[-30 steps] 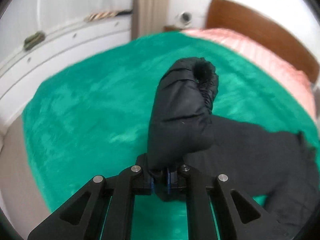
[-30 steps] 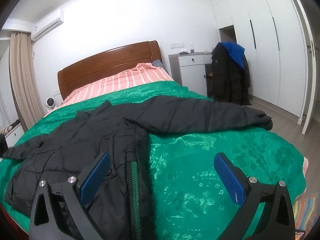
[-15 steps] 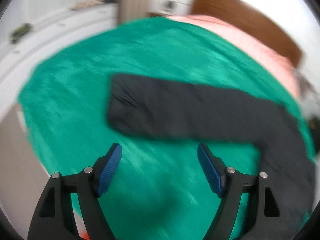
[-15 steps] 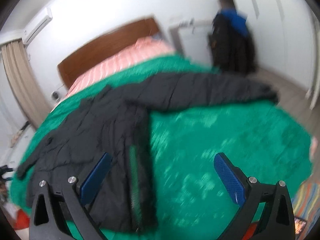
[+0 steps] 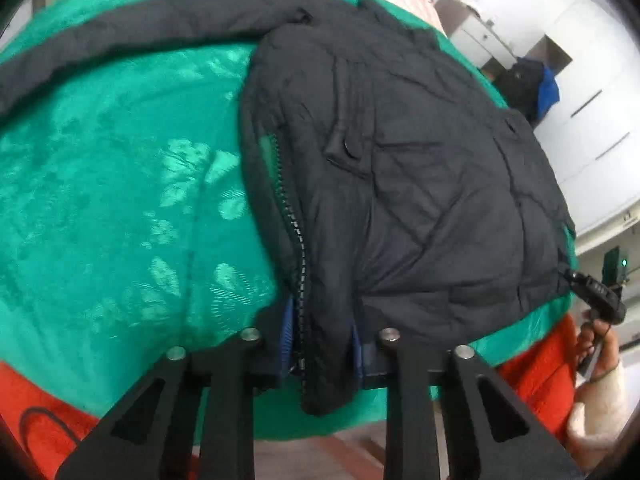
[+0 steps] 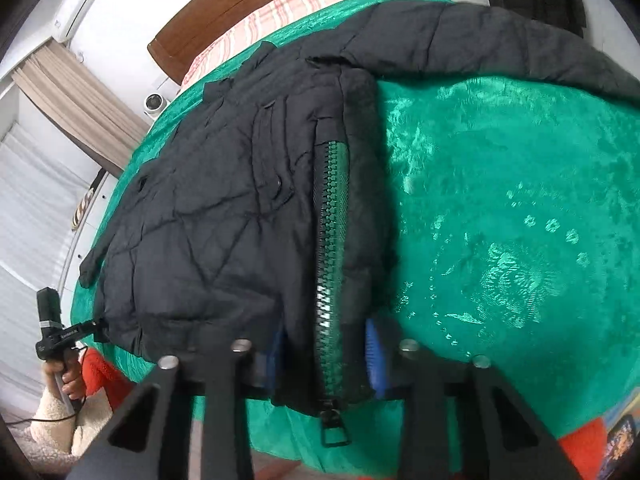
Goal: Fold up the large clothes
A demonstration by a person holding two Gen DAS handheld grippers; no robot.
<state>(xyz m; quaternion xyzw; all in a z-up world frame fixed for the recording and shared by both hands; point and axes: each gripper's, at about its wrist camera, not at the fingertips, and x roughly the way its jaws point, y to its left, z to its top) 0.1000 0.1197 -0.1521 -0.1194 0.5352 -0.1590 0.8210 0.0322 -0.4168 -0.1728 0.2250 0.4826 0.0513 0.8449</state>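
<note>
**Both hand-held grippers closing on the jacket's bottom hem**

Your left hand-held gripper (image 5: 322, 344) has its jaws narrowed and still closing, with the lower edge of the black quilted jacket (image 5: 400, 168) between the blue pads (image 5: 286, 330). The pads look pressed against the fabric on both sides, right where the zipper (image 5: 298, 248) runs down to the hem. A flap of the hem hangs just past the fingers.

Your right hand-held gripper (image 6: 326, 352) is in the same state: jaws drawn close and closing, blue pads (image 6: 374, 354) on either side of the jacket's (image 6: 208, 216) front edge, pinching it at the foot of the green-taped zipper (image 6: 330, 264). The zipper pull (image 6: 332, 426) dangles below the fingers.

The jacket lies spread flat on the green bedspread (image 6: 520, 220), its hem at the near edge of the bed, collar toward the wooden headboard (image 6: 224, 4) and the striped pink bedding (image 6: 296, 4). One sleeve (image 6: 500, 44) stretches out to the right across the bedspread; in the left wrist view the other sleeve (image 5: 120, 36) runs out to the left.

An orange cover (image 5: 536, 364) hangs beneath the bedspread.
</note>
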